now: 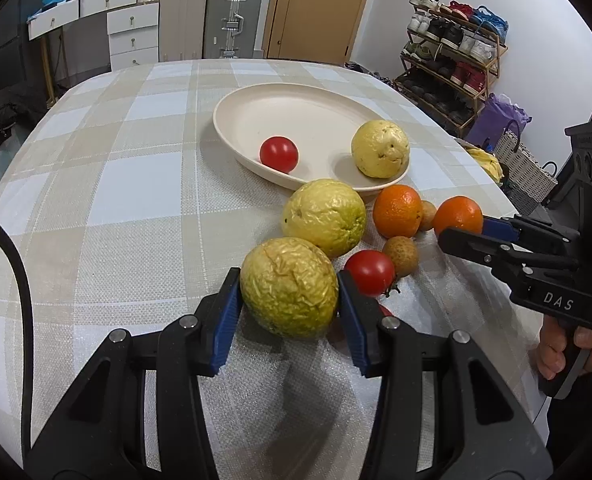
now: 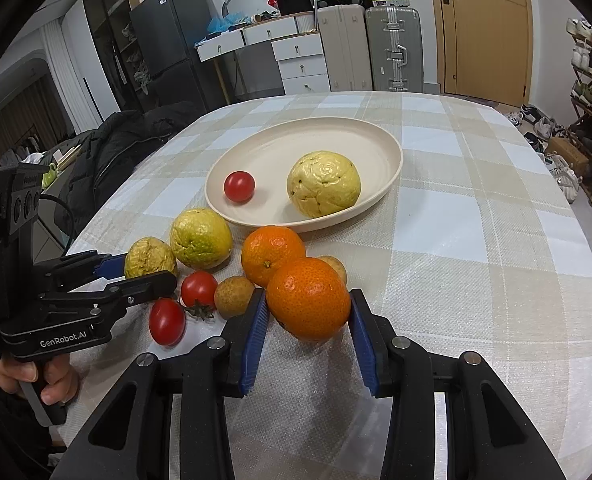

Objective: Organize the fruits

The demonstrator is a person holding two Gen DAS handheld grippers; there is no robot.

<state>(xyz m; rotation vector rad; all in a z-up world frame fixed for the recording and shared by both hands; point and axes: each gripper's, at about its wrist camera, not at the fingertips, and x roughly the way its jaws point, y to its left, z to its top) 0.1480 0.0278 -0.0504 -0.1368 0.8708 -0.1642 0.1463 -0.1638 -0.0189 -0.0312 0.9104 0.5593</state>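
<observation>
- Left gripper (image 1: 290,288) clamps the wrinkled yellow-green round fruit (image 1: 290,286) at its widest girth; the skin looks soft, bruisable.
- Right gripper (image 2: 307,308) pinches the firm, pebbled orange mandarin (image 2: 308,298) likewise.

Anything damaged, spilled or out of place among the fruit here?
Nothing spilled. The three yellow-green fruits have wrinkled, shrivelled skins: one in the cream plate at, one on the checked tablecloth at, one between the left hand-held gripper pads.

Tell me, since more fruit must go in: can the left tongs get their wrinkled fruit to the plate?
Probably yes. The left tongs grip the wrinkled yellow fruit, and lifted over the smoother yellow fruit, the plate has bare room.
</observation>
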